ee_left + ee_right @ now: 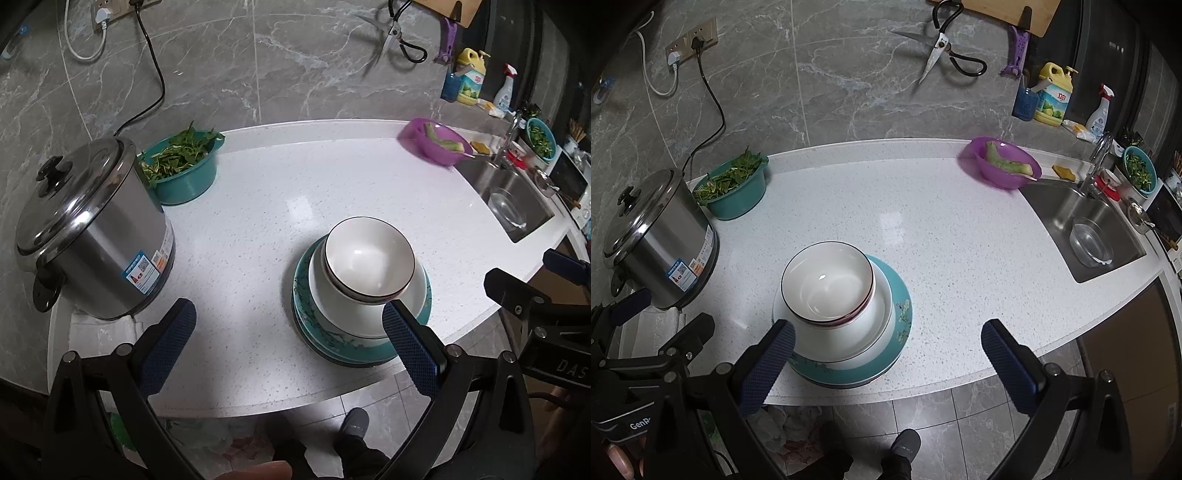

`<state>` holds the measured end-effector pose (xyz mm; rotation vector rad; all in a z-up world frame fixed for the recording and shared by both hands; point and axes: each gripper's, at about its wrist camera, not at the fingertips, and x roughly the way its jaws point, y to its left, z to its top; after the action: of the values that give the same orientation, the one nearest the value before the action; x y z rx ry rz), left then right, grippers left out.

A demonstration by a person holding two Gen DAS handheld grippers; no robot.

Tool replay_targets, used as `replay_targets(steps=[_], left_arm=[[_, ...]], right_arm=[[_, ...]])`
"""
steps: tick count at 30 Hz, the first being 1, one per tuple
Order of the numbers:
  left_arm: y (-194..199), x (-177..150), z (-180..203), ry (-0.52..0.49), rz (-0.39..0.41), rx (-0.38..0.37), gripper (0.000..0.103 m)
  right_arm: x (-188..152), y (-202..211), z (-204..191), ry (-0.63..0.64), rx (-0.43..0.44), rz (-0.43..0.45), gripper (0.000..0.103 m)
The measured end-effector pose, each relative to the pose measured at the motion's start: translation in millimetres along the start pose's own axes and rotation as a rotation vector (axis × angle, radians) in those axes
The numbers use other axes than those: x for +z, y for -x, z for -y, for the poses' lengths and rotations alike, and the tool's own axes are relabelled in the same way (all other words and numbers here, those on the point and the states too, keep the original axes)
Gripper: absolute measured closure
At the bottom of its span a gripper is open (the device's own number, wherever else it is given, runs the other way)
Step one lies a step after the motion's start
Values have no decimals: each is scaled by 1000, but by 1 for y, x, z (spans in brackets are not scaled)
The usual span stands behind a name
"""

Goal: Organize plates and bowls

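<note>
Bowls (369,254) nested atop teal-rimmed plates (314,332).

Left gripper (288,339) held low at 6 o'clock, jaws spread wide, nothing between the blue pads (168,345). Right gripper (886,360) likewise at 6 o'clock, jaws wide apart, empty. Each visible in the other's view: right at 3 o'clock, left at 8 o'clock.

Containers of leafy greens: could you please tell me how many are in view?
2. A teal bowl of greens sits at the counter's back left beside the steel pot; a smaller teal basket of greens stands behind the sink. Others may be hidden.
</note>
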<state>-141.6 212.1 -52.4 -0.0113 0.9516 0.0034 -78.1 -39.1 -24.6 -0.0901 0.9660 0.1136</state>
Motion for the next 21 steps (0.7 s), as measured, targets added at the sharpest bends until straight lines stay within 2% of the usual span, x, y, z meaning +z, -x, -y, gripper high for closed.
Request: replay_targets(steps=[21], left_arm=[[-8, 8, 6, 22, -41, 39, 1]], right_arm=[[3, -3, 8, -16, -14, -3, 0]])
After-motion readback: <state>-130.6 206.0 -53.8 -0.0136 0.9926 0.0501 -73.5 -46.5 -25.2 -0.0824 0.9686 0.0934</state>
